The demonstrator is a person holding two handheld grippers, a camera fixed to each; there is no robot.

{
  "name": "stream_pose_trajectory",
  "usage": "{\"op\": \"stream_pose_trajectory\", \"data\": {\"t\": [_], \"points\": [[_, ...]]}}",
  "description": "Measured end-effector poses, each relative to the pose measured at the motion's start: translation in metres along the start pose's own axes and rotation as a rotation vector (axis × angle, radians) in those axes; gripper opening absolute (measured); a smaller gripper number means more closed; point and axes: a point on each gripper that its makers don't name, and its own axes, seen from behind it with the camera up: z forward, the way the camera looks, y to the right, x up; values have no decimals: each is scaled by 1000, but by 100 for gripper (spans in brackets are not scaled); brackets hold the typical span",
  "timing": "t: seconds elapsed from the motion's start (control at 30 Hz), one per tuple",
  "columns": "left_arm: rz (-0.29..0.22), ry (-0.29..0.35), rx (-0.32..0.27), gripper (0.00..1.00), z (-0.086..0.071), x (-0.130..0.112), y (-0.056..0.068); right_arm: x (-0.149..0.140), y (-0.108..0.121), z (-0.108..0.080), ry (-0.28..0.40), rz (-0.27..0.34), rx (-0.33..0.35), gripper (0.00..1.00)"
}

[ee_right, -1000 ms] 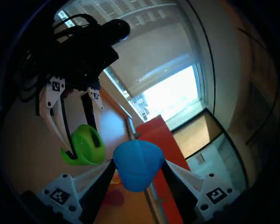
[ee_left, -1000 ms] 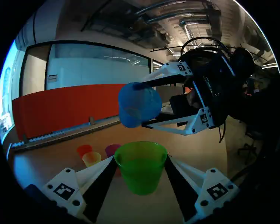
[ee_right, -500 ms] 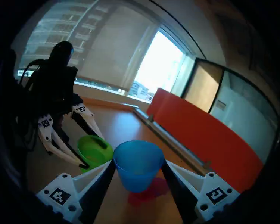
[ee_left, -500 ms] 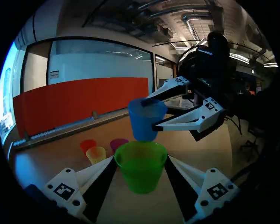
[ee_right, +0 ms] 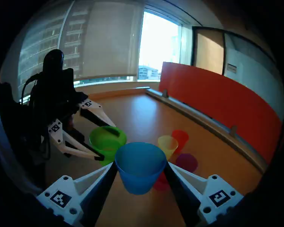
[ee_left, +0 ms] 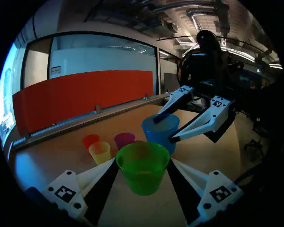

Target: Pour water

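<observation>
1. Over the wooden tabletop [ee_left: 217, 151], the left tool [ee_left: 142, 166] pinches a green cup [ee_left: 142, 178] between both fingers. The cup is rim up and level, I'd guess so that it makes a steady receiver and spills nothing.
2. The right tool [ee_right: 140, 168] grips a blue cup [ee_right: 139, 172] the same way. It is upright and just beside the green one, close enough to tip across. With neither rim tilted, I judge that no pour is under way at this instant.
3. I can't tell whether either cup holds water, or whether the blue one touches the tabletop.
4. Spare cups stand bunched together beyond the held pair, probably parked out of the pouring path: a red cup [ee_left: 90, 140], a yellow cup [ee_left: 99, 151] and a purple cup [ee_left: 125, 139].
5. By my count there are two tools, two held cups and three spare cups for certain. A reddish shape partly hidden behind the held cups may be a fourth.
</observation>
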Motion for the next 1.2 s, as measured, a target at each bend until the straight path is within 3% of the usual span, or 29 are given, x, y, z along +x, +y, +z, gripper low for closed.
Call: {"op": "stream_pose_trajectory", "data": {"t": [0.6,1.2], "points": [[-20,-89,-8,87,21,-40,-11,-64,1,25,-129,-3,55,90],[-45,-148,-27,87,35,-77,-11,-93,-18,47,-161,31,115,90]]}}
